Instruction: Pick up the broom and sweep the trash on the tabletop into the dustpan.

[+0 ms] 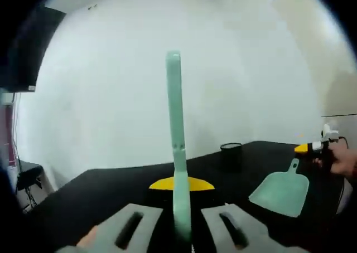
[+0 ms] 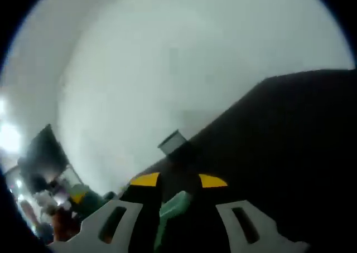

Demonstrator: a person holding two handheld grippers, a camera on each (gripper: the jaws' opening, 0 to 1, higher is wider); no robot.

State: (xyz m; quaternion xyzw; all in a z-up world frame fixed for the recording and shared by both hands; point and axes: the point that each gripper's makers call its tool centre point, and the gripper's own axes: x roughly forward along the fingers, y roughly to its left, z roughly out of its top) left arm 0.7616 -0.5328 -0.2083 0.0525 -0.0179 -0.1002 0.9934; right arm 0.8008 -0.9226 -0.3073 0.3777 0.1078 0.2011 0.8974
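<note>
— White wall behind, black table below. Any containers?
— One dark cup far back on the table; I can't tell its contents.
— And the broom?
— Its pale green handle stands upright between the left gripper's jaws, which close on it.
— Dustpan?
— The green dustpan lies flat on the table. The right gripper has its jaws spread around the dustpan's handle; I can't tell whether they grip it.
</note>
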